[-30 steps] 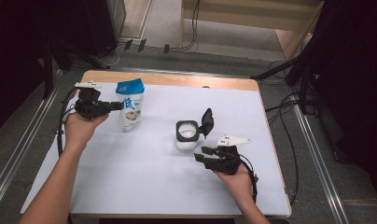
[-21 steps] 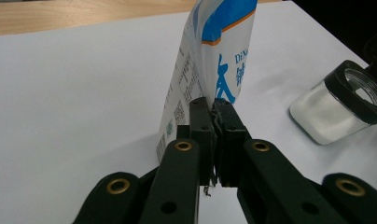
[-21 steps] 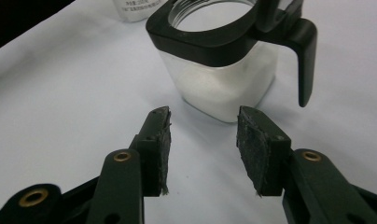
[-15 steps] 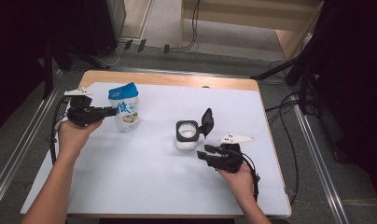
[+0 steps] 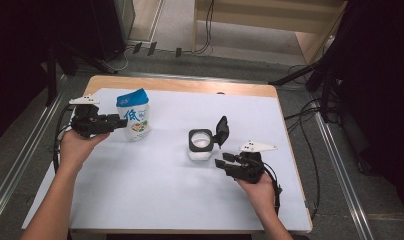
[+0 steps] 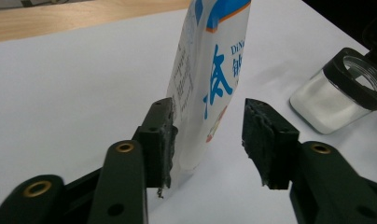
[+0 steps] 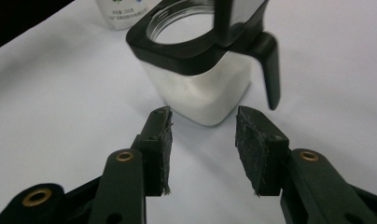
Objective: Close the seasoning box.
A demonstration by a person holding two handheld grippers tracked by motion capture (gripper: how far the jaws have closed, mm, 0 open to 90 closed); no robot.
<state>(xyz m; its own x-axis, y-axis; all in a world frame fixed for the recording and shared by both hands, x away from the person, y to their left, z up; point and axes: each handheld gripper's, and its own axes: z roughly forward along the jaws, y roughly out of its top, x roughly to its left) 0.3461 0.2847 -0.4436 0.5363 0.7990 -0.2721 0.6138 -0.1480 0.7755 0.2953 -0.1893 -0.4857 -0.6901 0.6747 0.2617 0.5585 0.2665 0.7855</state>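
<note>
The pouch (image 5: 134,114) stood upright on the white bench (image 5: 155,200) toward its far left, its blue top pinched shut, and the jar (image 5: 201,144) sat near the middle with its black flip lid tipped back and its mouth open. That looked to me like a refill laid out: white powder already part-way up the jar, the lid held clear of the opening, the pouch parked where the left hand could take it.

The left hand-held gripper (image 6: 209,140) had its jaws half apart around the pouch's lower edge. They had just been opening, and the pouch stood between them. One pad (image 6: 164,140) lay against the pouch's side or very nearly so, the other stood clear, so nothing was clamped; I judged the pouch to be standing on its own base.

The right hand-held gripper (image 7: 203,151) waited just short of the jar, jaws moderately spread and empty, aimed at the clear wall below the black collar, apart from it. It seemed placed to steady the jar.
</note>
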